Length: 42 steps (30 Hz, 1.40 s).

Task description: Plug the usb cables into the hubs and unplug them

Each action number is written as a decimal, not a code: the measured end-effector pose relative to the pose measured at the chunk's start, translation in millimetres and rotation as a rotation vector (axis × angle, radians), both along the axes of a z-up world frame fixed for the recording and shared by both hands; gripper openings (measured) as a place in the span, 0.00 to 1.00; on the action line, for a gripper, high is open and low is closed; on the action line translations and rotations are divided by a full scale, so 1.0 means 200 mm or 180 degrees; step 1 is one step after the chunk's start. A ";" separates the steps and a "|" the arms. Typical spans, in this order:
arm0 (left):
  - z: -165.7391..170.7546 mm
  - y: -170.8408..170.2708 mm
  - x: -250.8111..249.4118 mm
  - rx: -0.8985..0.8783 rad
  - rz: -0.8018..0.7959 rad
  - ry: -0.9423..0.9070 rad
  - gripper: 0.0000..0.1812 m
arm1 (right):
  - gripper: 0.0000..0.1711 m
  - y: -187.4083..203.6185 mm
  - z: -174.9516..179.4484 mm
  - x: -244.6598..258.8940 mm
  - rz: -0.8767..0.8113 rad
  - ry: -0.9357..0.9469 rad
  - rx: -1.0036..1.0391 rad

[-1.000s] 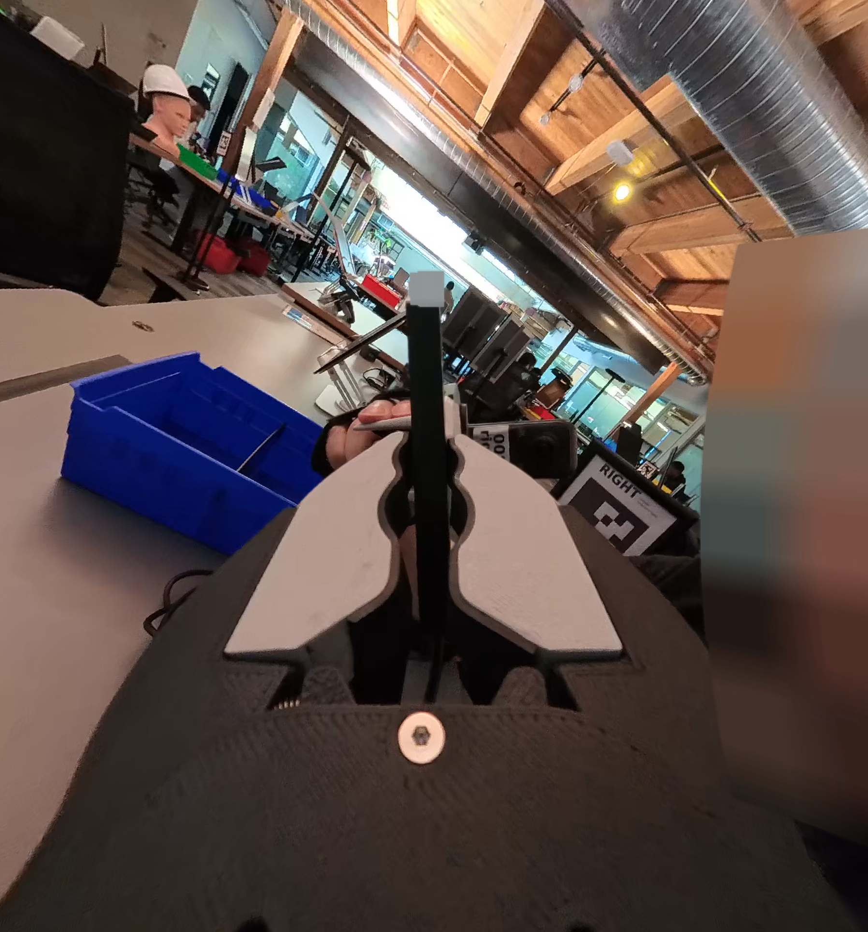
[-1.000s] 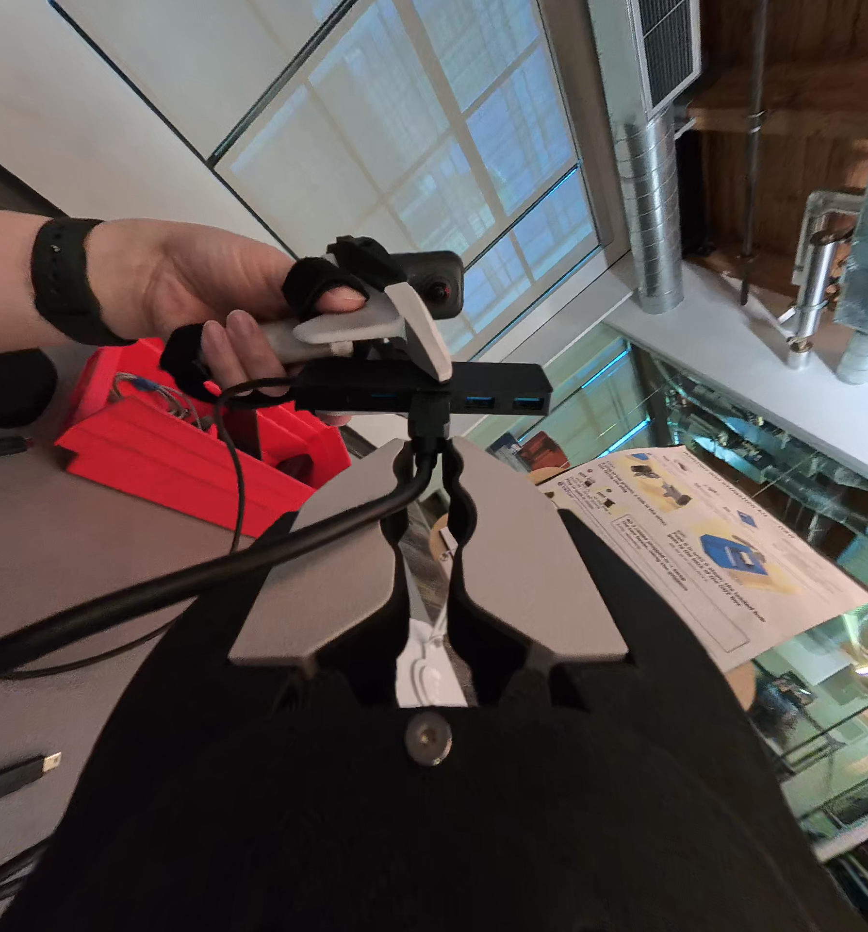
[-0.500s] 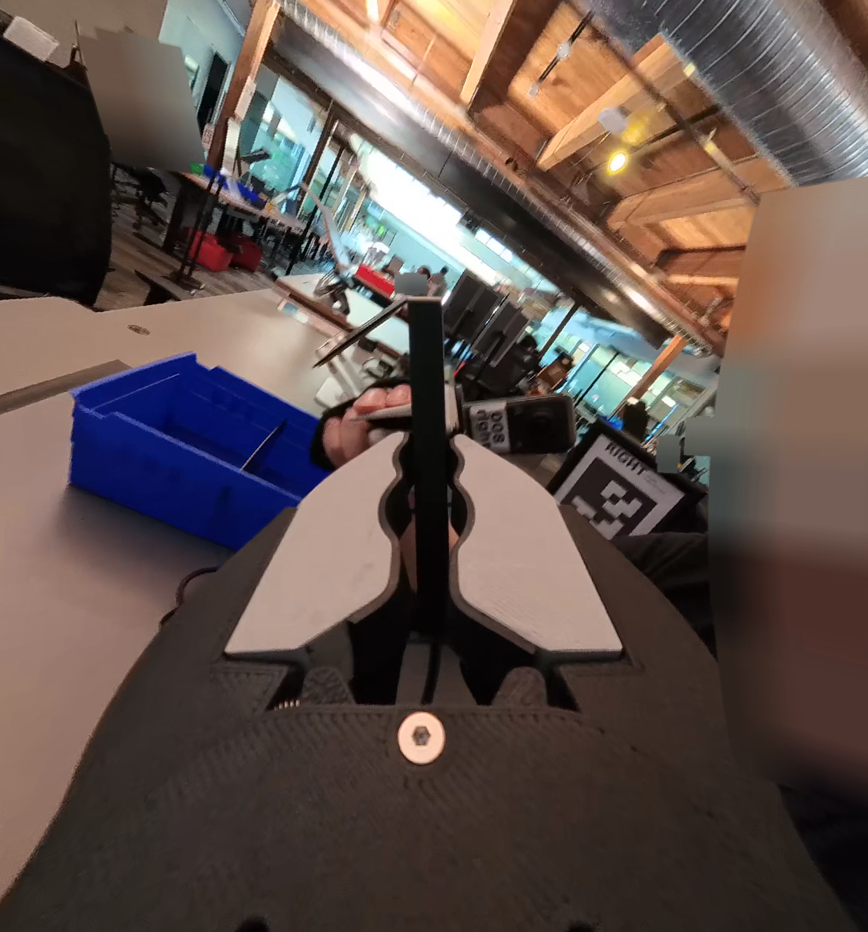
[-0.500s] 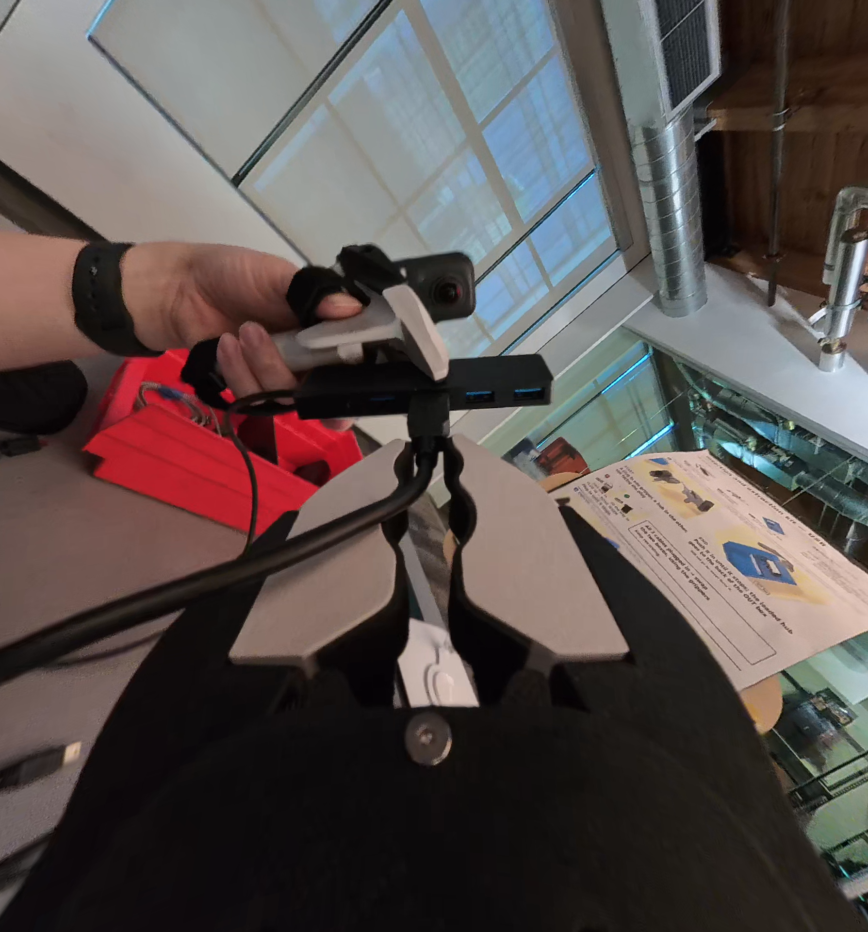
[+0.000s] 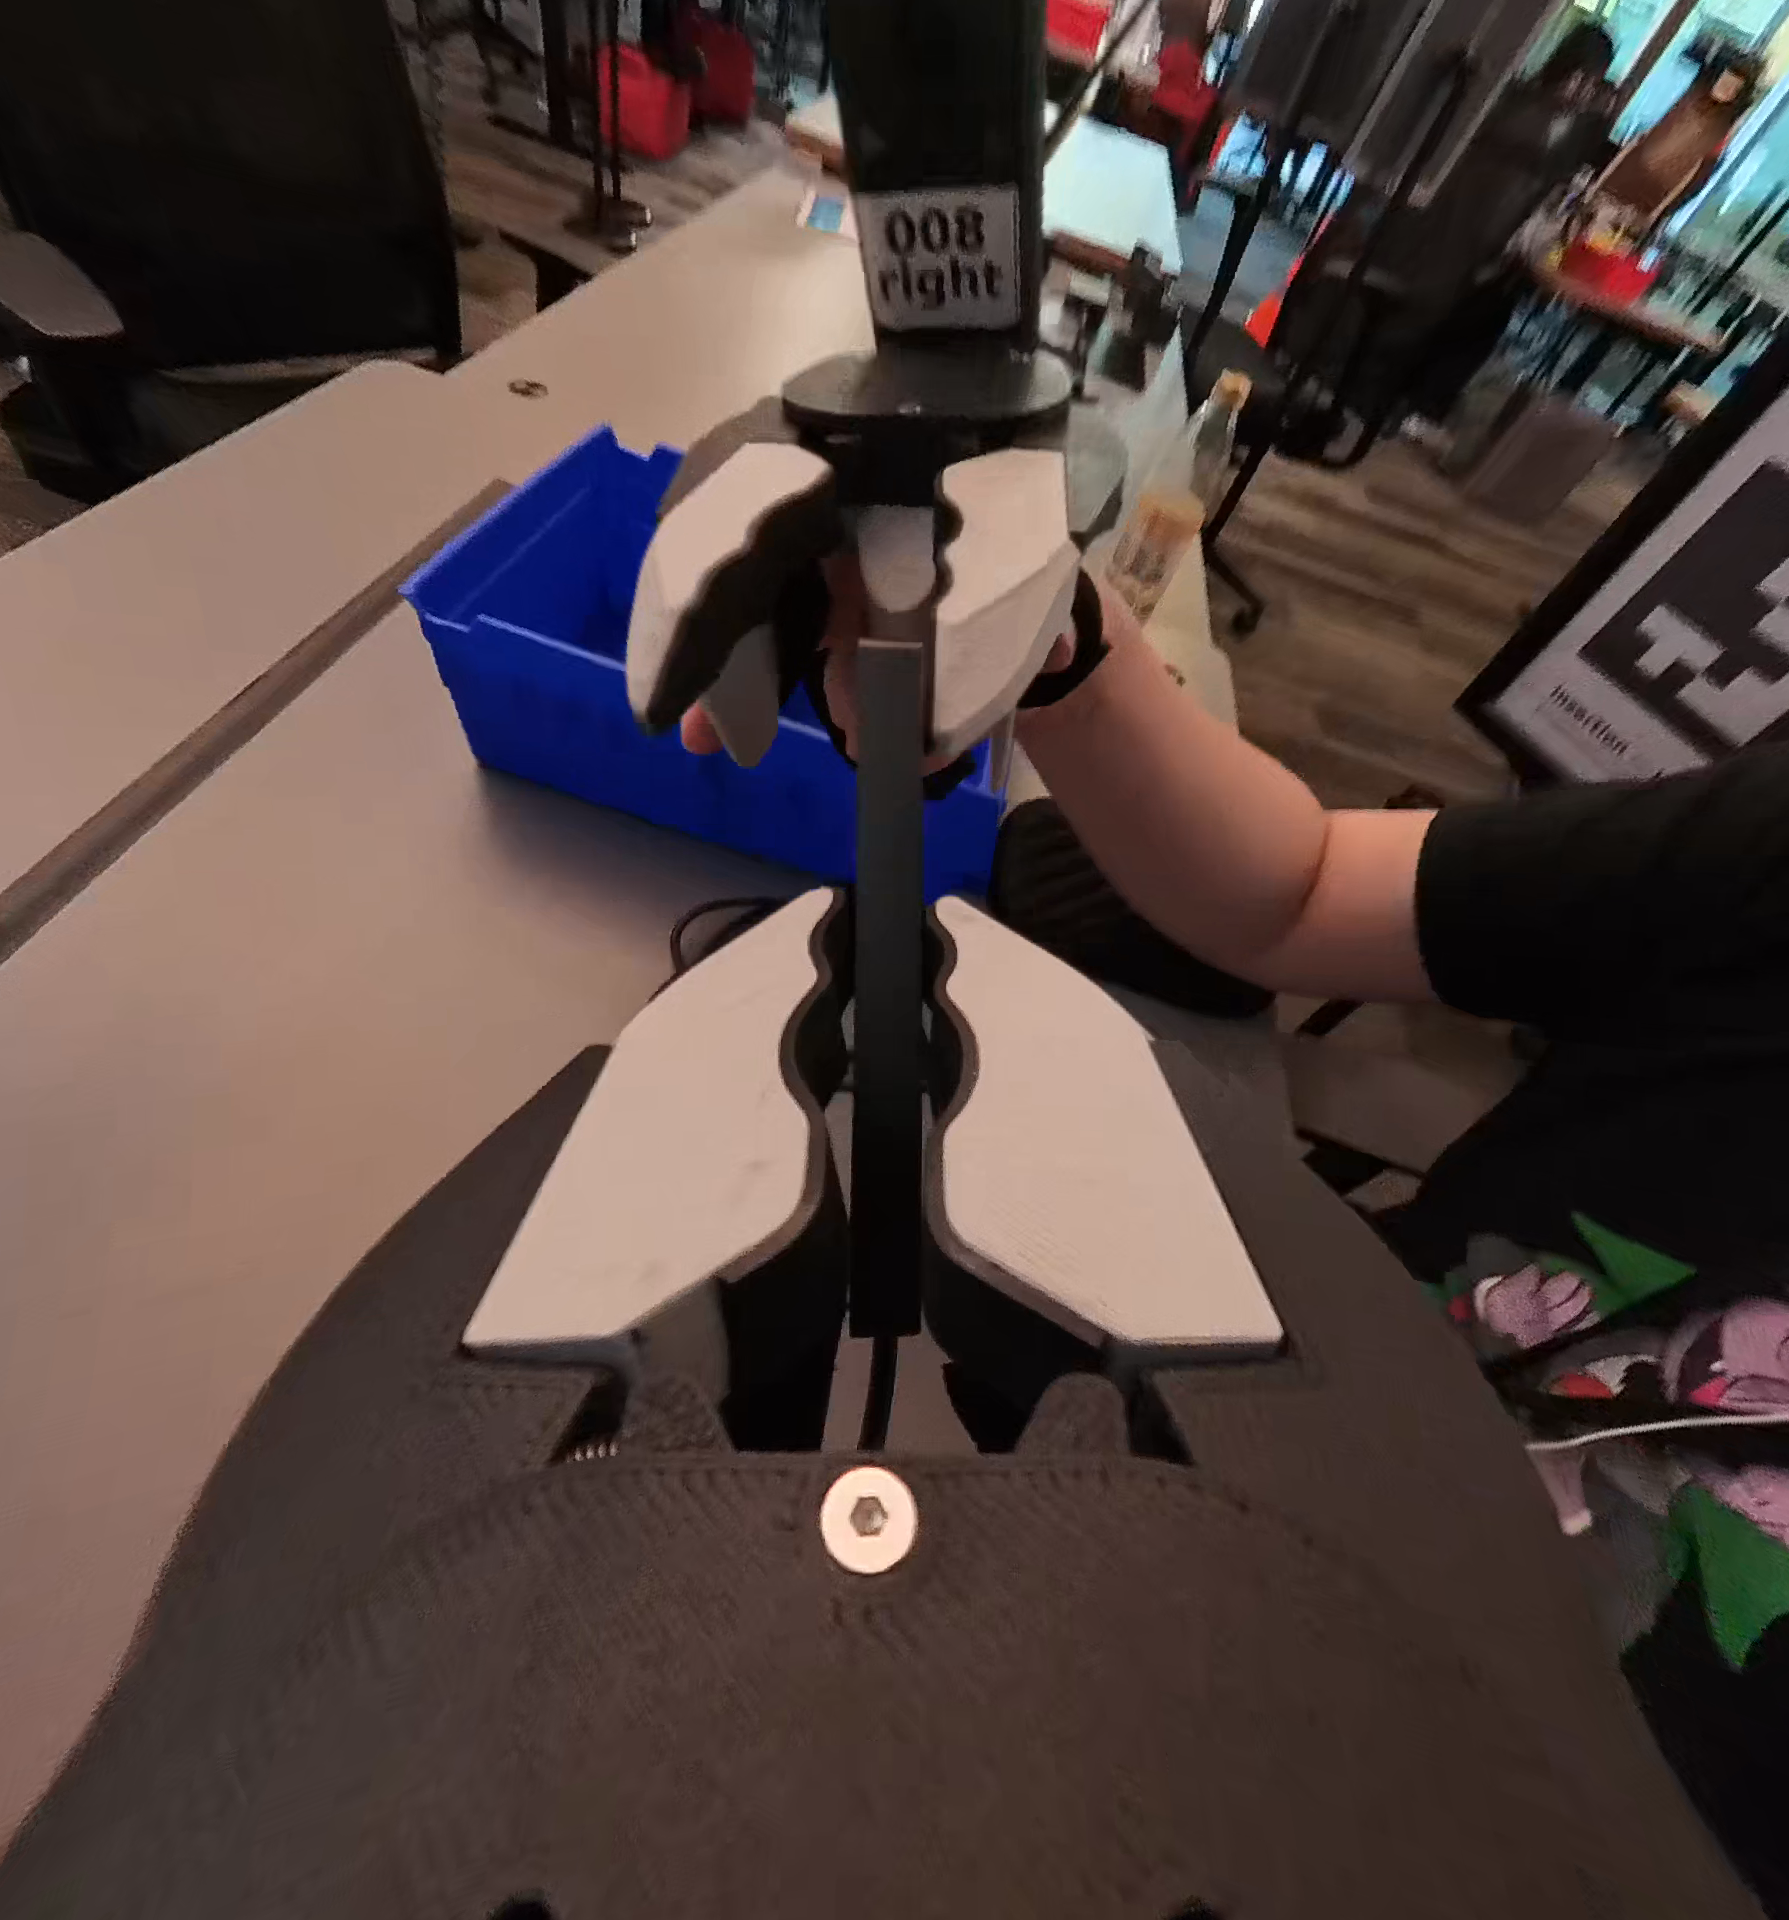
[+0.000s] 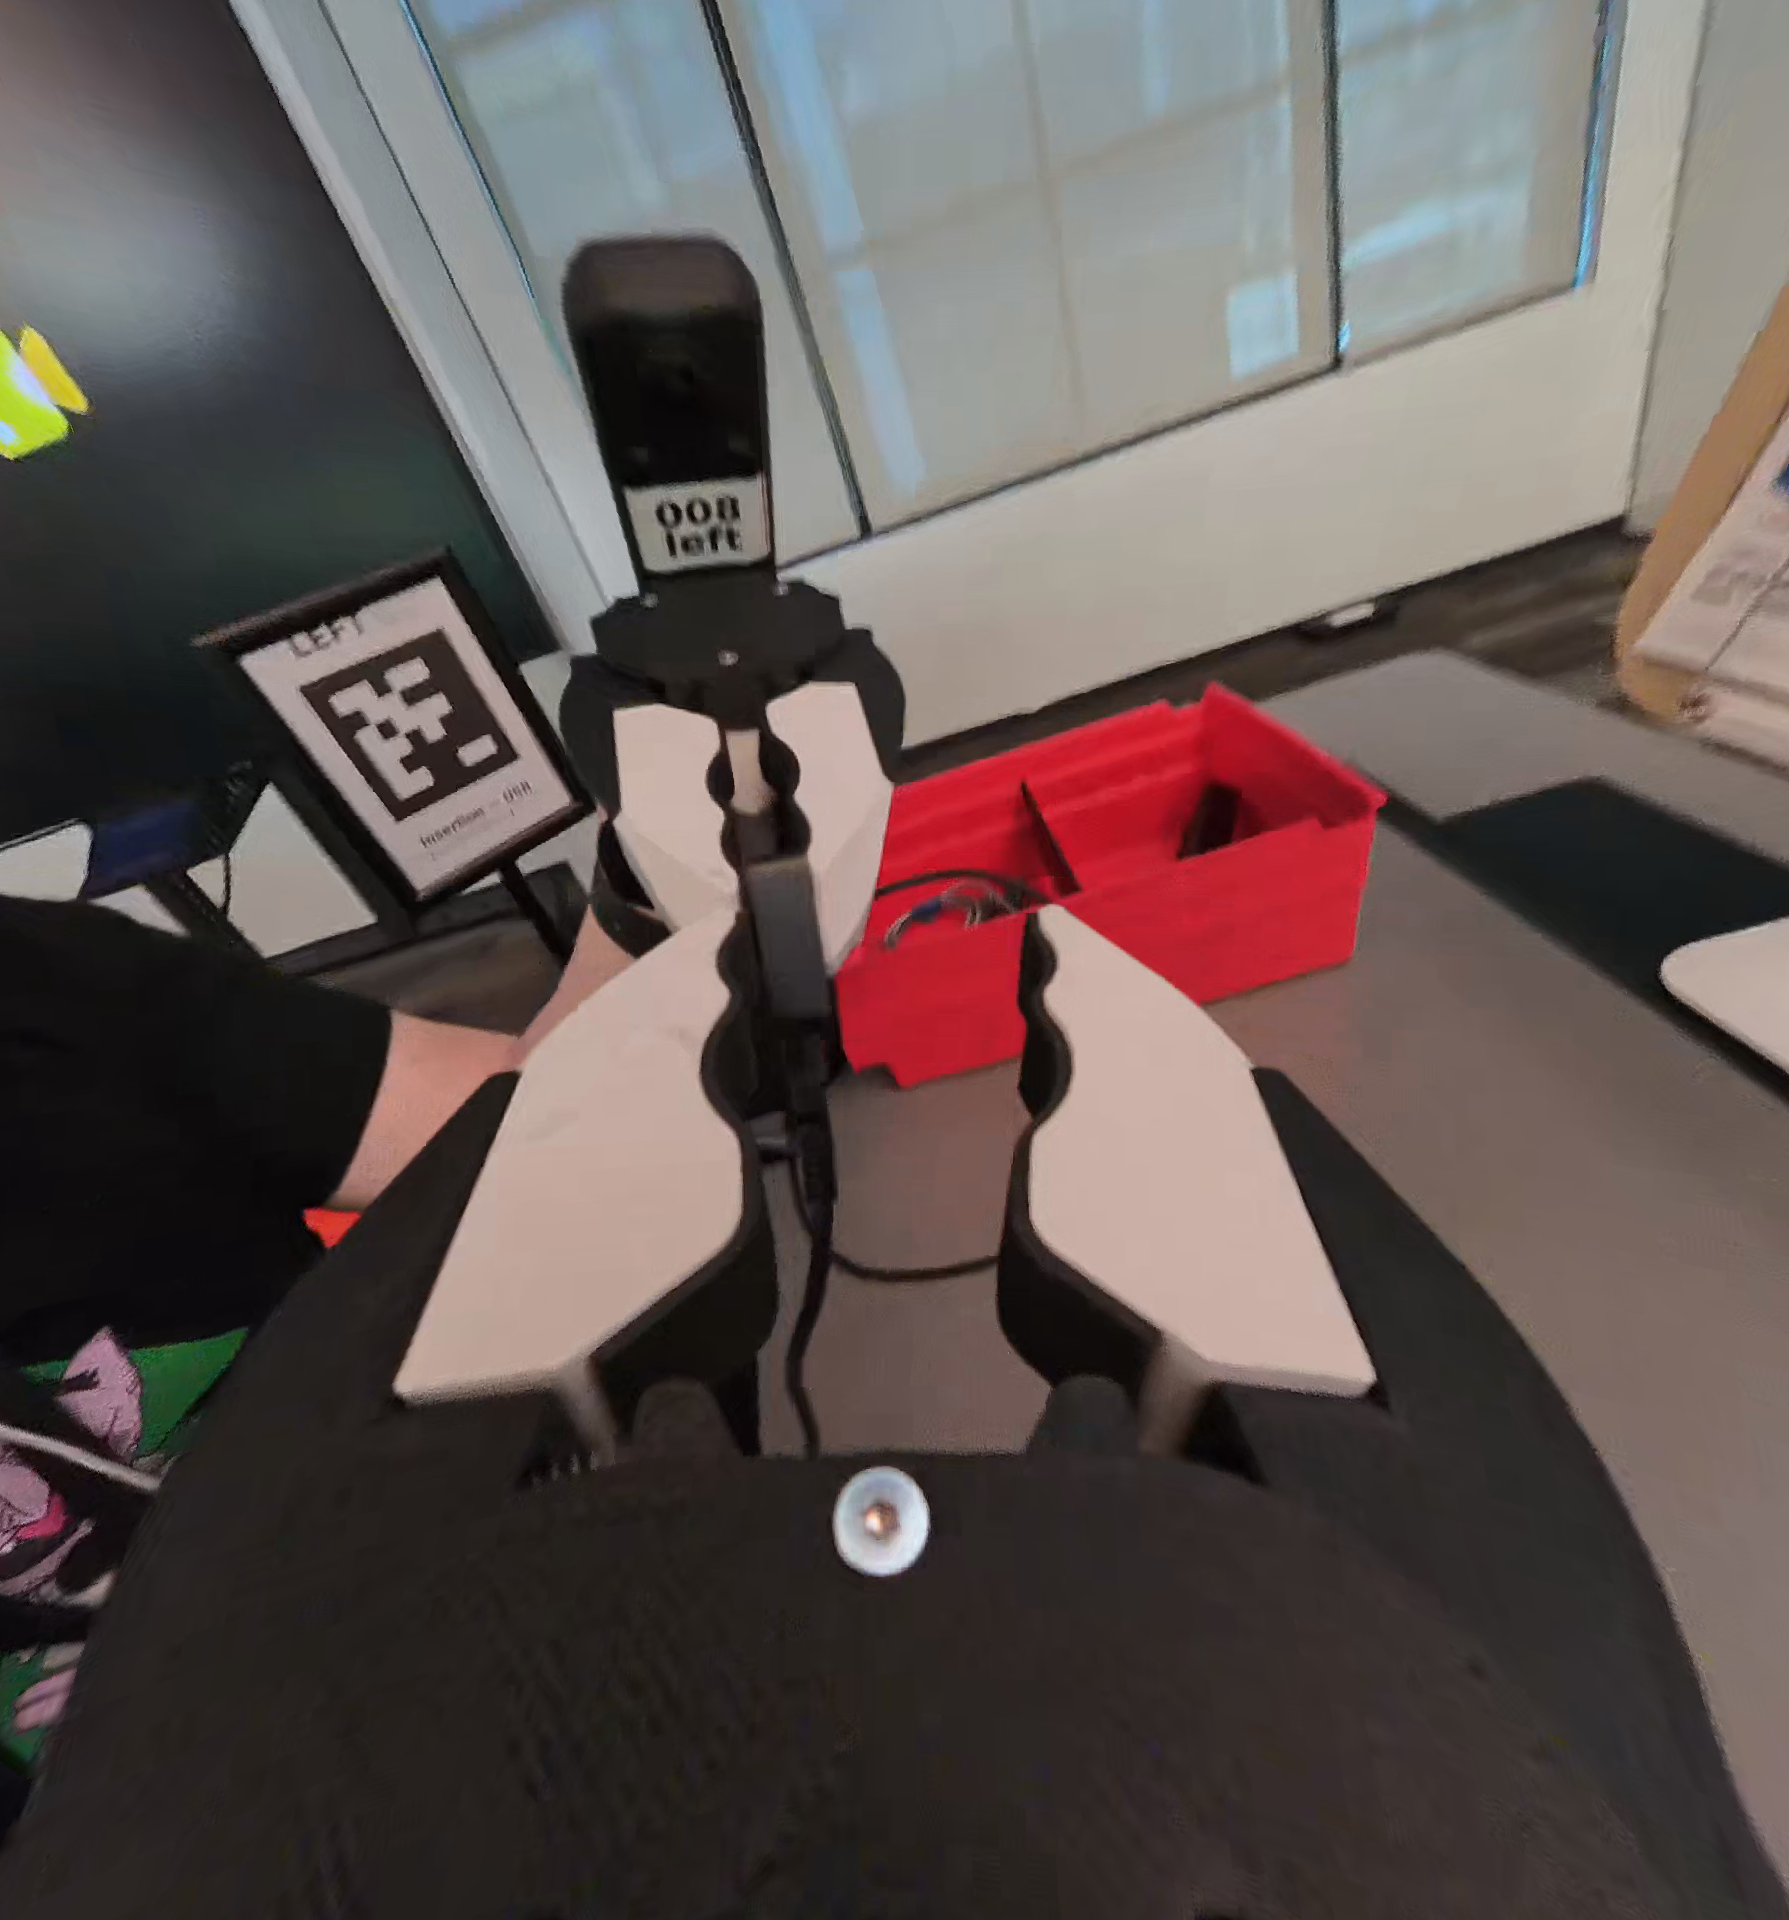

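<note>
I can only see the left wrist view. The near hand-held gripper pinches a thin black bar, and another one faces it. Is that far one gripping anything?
Observer: No. The right wrist view shows the right hand-held gripper open, its fingers well apart and clamping nothing.
Visitor: Is anything plugged into the bar?
Observer: It seems so. A black USB cable meets the near end of the hub and hangs down between those open fingers.
Visitor: I see a blue bin. Is there another?
Observer: Yes, a red bin sits on the table behind the hub, with loose wires in one compartment.
</note>
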State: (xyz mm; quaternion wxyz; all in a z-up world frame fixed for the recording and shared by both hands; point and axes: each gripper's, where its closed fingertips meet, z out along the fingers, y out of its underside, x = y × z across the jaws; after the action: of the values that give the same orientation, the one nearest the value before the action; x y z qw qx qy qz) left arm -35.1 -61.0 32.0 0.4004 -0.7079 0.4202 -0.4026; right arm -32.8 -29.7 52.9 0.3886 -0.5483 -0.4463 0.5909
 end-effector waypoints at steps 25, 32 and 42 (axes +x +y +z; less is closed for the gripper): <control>-0.15 0.31 -0.03 -0.0159 0.0536 -0.0437 0.52 | 0.07 0.22 0.22 0.63 -0.0896 0.0200 0.0725; -0.27 0.32 0.06 -0.0415 0.0237 -0.0547 0.52 | 0.07 0.29 0.26 0.80 -0.1289 0.0290 0.0766; -0.16 0.32 0.00 0.0298 0.0372 -0.0421 0.51 | 0.07 0.22 0.18 0.72 -0.0843 0.0056 0.0618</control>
State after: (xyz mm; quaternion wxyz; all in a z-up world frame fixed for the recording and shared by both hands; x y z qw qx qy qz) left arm -34.5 3.2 1.0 0.4827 -0.6835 0.3692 -0.4043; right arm 111.4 13.9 89.7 0.5181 -0.5570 -0.4218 0.4933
